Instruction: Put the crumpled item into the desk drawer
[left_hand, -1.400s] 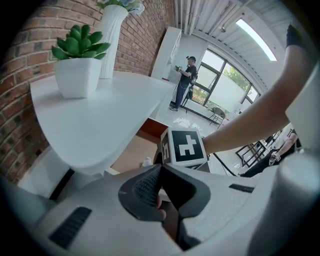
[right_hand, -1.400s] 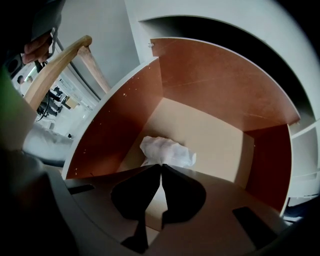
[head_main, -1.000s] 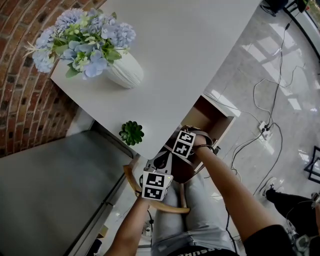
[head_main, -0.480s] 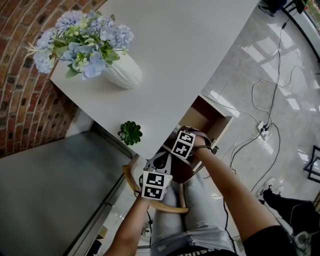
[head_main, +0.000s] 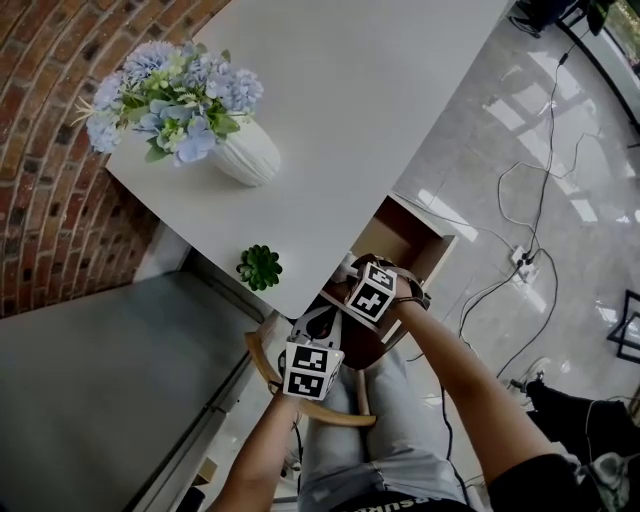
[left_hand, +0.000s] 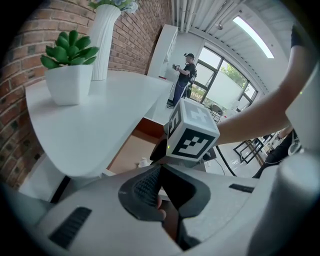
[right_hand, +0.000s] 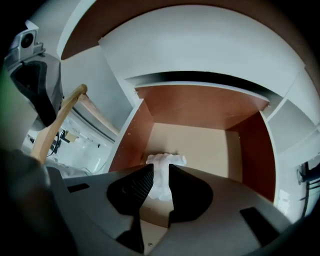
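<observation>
The crumpled item (right_hand: 161, 176) is a wad of white paper, and my right gripper (right_hand: 159, 169) is shut on it. In the right gripper view it hangs just above the open desk drawer (right_hand: 197, 142), over the front of the drawer's pale floor. In the head view the drawer (head_main: 432, 238) sticks out from under the white desk (head_main: 370, 110), with the right gripper's marker cube (head_main: 372, 291) beside it. My left gripper (left_hand: 160, 169) is lower, near the person's lap, and its jaws are together with nothing held. Its marker cube (head_main: 308, 370) shows in the head view.
A white vase of blue flowers (head_main: 245, 152) and a small potted succulent (head_main: 260, 267) stand on the desk near its left edge. A wooden chair's curved rail (head_main: 270, 375) sits under my arms. Cables (head_main: 520, 260) trail over the shiny floor. A brick wall (head_main: 50, 200) lies to the left.
My right gripper has edged a little closer to the drawer with the paper still in it. The left gripper has stayed put, and the head view has tilted slightly.
</observation>
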